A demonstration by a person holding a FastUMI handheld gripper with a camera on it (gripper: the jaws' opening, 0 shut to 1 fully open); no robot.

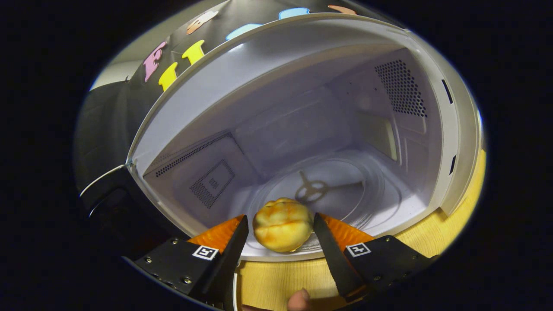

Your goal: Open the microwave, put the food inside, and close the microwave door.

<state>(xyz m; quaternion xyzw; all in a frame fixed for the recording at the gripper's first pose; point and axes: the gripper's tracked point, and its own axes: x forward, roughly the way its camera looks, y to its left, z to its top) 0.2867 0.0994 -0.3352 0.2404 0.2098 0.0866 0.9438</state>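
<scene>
Because the microwave [302, 129] already stands open, its dark door [108, 190] swung off to one side, the gripper [281, 231] can carry the food [283, 224] straight toward the cavity. Its 2 fingers pinch the food from either side, holding it at the cavity's front lip, above the near edge of the glass turntable [358, 190]. That food looks like a round, glossy, lobed bun. Smooth pale walls, perforated vents; the microwave sits on a light wooden table [436, 242]
</scene>
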